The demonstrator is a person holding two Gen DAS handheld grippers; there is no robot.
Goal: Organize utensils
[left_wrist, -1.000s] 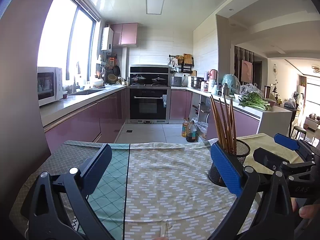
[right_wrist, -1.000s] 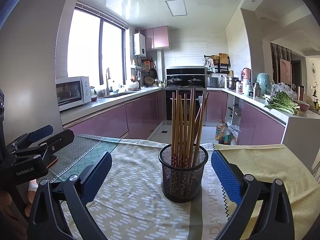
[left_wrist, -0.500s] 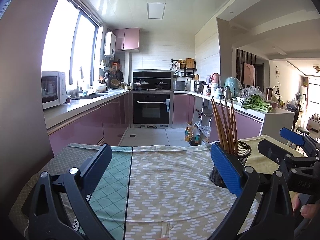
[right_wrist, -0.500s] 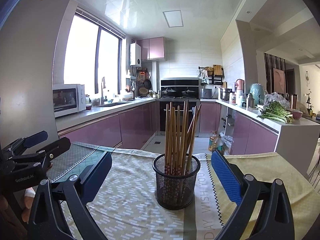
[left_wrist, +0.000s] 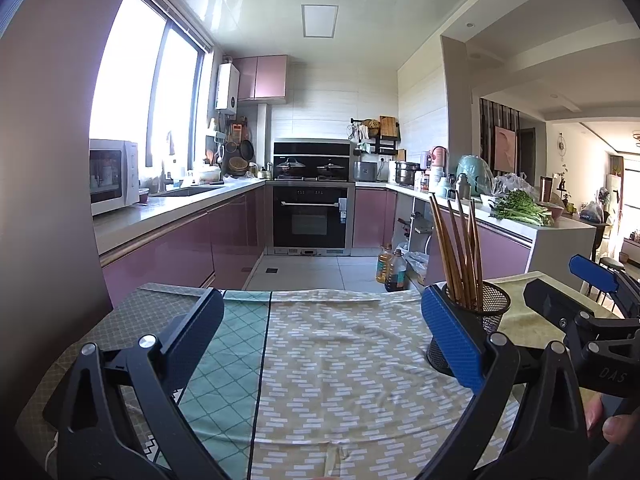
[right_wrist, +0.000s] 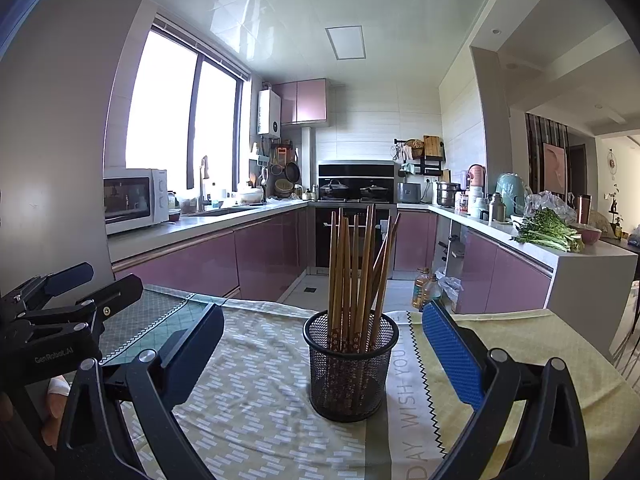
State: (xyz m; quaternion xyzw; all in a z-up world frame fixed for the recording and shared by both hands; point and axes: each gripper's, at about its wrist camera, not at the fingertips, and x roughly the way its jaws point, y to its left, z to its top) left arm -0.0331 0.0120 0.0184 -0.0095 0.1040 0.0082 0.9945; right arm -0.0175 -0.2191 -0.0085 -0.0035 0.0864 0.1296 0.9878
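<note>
Jaws of both tools are seen spread wide, nothing pinched. L gripper (left_wrist: 320, 344) is held low over the patterned tablecloth (left_wrist: 344, 360), its fingers framing bare cloth only; R gripper (right_wrist: 324, 356) is centred on the mesh holder (right_wrist: 349, 364), which stands upright between, but apart from, its two fingers. Wooden chopsticks (right_wrist: 356, 272) are stood on end in the holder, fanned slightly w/ tips leaning on the rim; an upright cup is judged the reason they stay bundled rather than rolling on the cloth. No loose utensil is visible on the table in either view, so sorting appears largely done, or not yet begun w/ these sticks; which cannot be told. In the L view the holder is partly hidden behind the right-hand blue pad (left_wrist: 452, 340), w/ the R tool shown just beyond. Kitchen counter (right_wrist: 532, 246) behind carries greens (right_wrist: 548, 232), well apart from the work.
</note>
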